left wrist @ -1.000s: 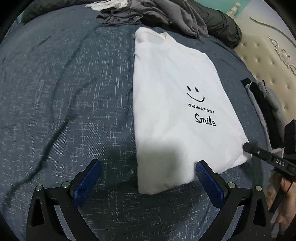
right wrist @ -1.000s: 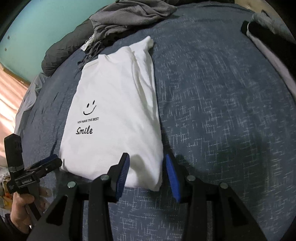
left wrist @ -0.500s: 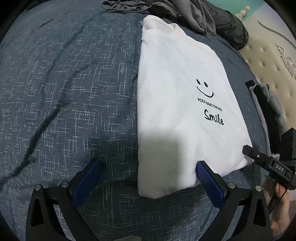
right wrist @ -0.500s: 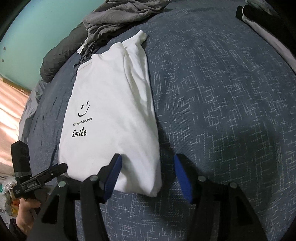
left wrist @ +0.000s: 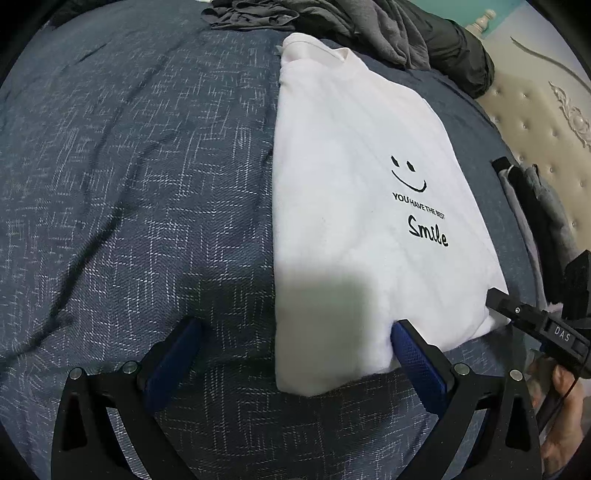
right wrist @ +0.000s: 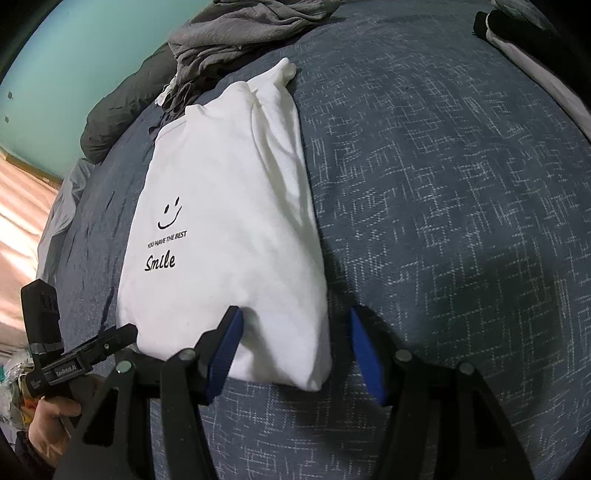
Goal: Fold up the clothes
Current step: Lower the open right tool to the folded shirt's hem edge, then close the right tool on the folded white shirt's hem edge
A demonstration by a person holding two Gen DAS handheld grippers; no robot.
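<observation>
Lying flat on the dark blue bed (left wrist: 129, 184), the folded white T-shirt (left wrist: 351, 221) shows its smiley print face up. Both tongs stand spread over its near edge, gripping nothing: the left tongs (left wrist: 295, 347) straddle one near corner, the right tongs (right wrist: 295, 339) the other. Grey clothes (right wrist: 240, 29) are heaped beyond the collar.

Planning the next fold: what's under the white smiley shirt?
The white shirt lies flat on the dark blue bedspread, which shows all around it. Its folded-under sleeves and back are covered, apart from a tucked layer along one long edge; anything else beneath cannot be seen.
</observation>
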